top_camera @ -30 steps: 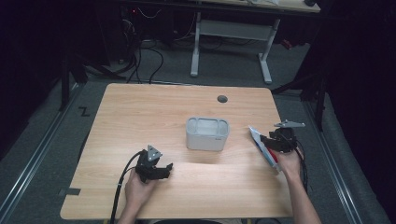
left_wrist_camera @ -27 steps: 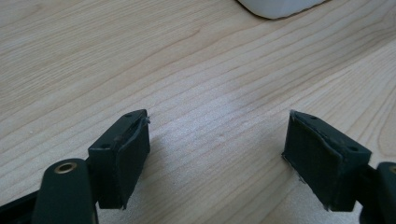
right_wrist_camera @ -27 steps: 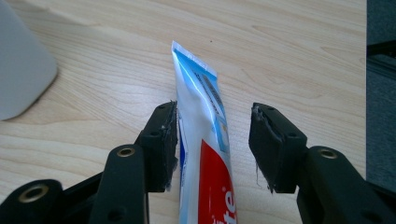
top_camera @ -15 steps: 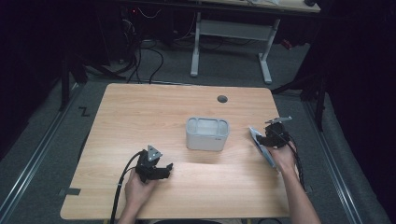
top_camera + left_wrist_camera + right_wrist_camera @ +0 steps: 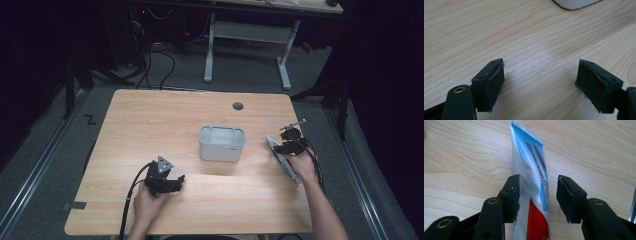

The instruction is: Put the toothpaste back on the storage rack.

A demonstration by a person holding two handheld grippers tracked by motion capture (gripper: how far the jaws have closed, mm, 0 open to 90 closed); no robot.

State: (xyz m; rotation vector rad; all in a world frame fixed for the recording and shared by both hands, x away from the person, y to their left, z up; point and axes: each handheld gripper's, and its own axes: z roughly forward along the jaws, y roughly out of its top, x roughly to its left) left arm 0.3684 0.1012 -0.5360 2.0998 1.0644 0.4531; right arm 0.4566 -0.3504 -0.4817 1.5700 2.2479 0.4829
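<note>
Wooden tabletop (image 5: 165, 125) at three o'clock: toothpaste tube (image 5: 531, 185) lies flat between the right gripper (image 5: 537, 195) fingers, just closing, not yet clamped; hand low.

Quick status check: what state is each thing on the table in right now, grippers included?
Toothpaste tube: lying flat on the table, between the right gripper's jaws.
Right gripper: jaws have just been closing; left pad at the tube's edge, right pad apart.
Left gripper: open, nothing between its jaws.
Grey bin: upright, mid-table.

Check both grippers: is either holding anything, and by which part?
Nothing is gripped. The right gripper straddles the toothpaste tube mid-body, closing; the left gripper is open.
</note>
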